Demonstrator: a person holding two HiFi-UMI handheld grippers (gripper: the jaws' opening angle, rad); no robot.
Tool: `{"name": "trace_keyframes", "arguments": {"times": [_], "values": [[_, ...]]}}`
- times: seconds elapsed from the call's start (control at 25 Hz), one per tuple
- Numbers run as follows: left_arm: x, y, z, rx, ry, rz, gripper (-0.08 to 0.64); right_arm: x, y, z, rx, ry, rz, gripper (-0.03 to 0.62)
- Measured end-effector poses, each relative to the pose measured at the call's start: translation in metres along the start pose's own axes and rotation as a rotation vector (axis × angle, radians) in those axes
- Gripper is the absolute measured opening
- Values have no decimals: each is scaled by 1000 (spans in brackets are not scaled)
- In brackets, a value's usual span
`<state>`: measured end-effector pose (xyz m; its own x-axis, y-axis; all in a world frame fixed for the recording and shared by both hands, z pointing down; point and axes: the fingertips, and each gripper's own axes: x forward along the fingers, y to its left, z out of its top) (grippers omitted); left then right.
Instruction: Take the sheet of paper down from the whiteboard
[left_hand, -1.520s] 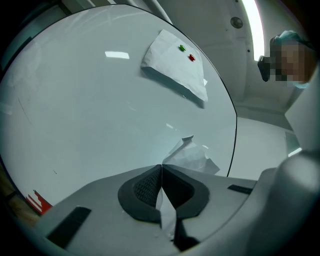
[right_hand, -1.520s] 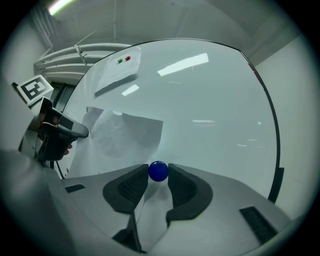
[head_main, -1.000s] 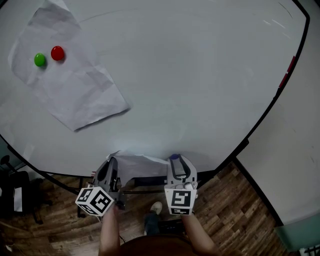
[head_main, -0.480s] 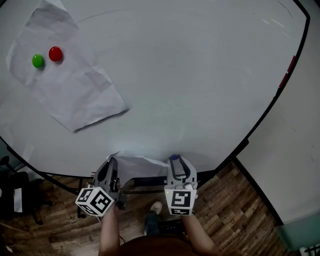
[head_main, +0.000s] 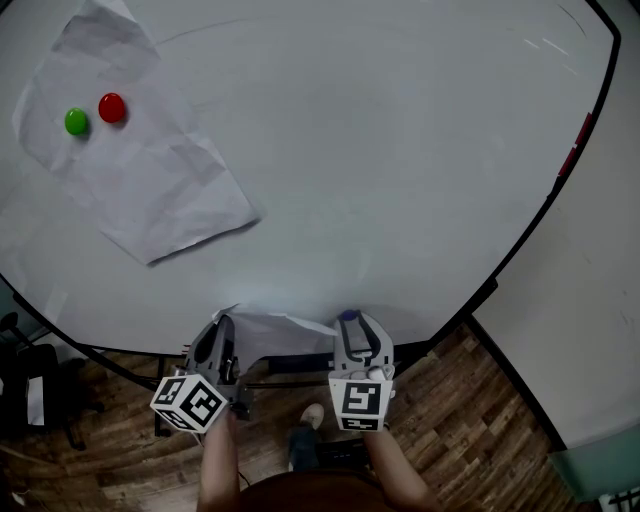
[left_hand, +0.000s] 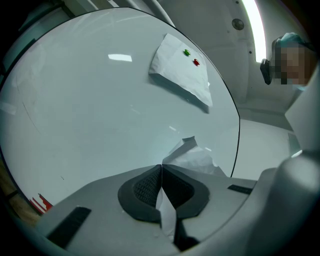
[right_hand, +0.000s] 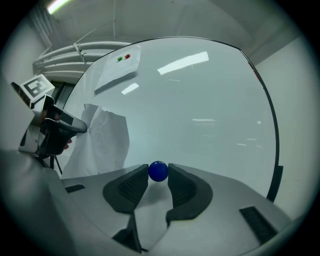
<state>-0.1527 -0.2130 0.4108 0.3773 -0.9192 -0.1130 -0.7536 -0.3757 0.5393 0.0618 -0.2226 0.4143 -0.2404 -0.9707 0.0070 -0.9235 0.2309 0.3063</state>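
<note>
A crumpled white sheet (head_main: 150, 175) hangs at the upper left of the whiteboard (head_main: 400, 150), pinned by a green magnet (head_main: 76, 121) and a red magnet (head_main: 112, 107). A second white sheet (head_main: 280, 328) sits at the board's lower edge, and my left gripper (head_main: 222, 330) is shut on its edge. In the left gripper view the paper (left_hand: 192, 157) runs out from between the closed pads (left_hand: 145, 187). My right gripper (head_main: 352, 322) is shut on a small blue ball magnet (right_hand: 158, 171), close in front of the board. The right gripper view also shows the held sheet (right_hand: 102, 140).
A black frame edges the whiteboard, and a red marker (head_main: 575, 150) lies along its right side. Below the board are a wooden floor (head_main: 480, 420), the person's shoe (head_main: 312, 415) and dark stands at the left (head_main: 40, 385). A pale wall (head_main: 590, 300) is on the right.
</note>
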Motion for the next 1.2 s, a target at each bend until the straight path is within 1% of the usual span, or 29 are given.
{"name": "trace_keyframes", "arguments": {"times": [0.72,1.2], "values": [[2,3,2,-11,0,-12,25,-1,4,-1,-3,15,-8,135],[3,7,3,-17,-15,-15,25,0,4,1,-8,18,-5,135]]}}
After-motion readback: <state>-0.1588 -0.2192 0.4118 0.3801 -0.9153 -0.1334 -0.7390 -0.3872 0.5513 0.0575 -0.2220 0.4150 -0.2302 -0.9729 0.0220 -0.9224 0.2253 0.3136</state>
